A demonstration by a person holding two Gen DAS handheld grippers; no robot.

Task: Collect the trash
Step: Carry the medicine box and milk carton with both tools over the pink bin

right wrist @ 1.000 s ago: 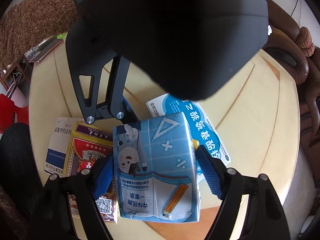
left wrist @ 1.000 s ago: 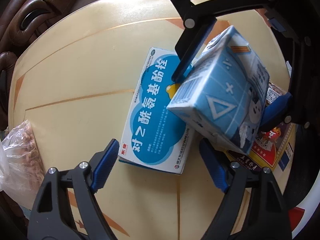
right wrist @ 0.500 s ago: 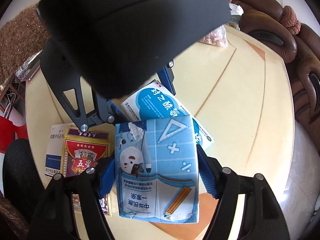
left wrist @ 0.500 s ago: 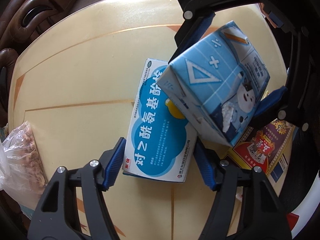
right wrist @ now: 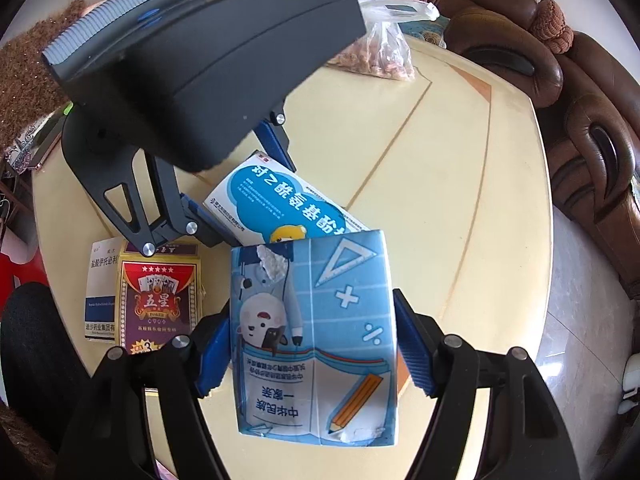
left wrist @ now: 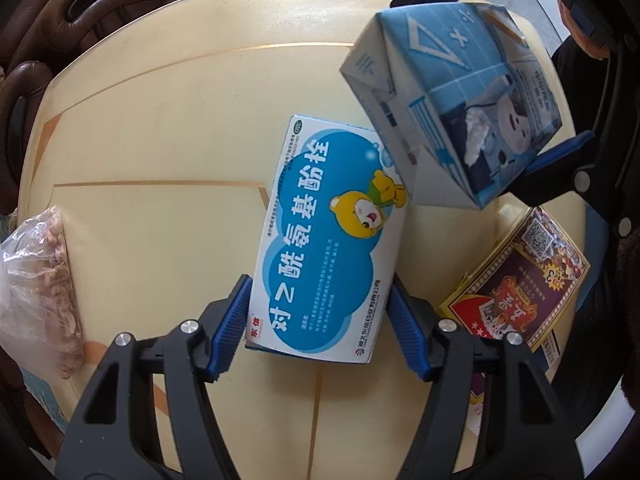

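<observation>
My right gripper (right wrist: 314, 354) is shut on a blue milk carton (right wrist: 316, 340) with cartoon drawings and holds it above the round table; the carton shows at the upper right in the left wrist view (left wrist: 460, 92). My left gripper (left wrist: 320, 320) has both pads against the sides of a blue and white medicine box (left wrist: 328, 240) that lies flat on the table. The medicine box also shows in the right wrist view (right wrist: 280, 208), beyond the carton.
The table is cream with gold lines (left wrist: 160, 120). A playing-card box (left wrist: 516, 284) lies on a white box at the right edge. A plastic bag of nuts (left wrist: 36, 276) sits at the left. Brown leather chairs (right wrist: 592, 128) ring the table.
The right gripper lifted the milk carton up and away from the medicine box. The left gripper moved forward and closed its pads onto the medicine box's sides.
</observation>
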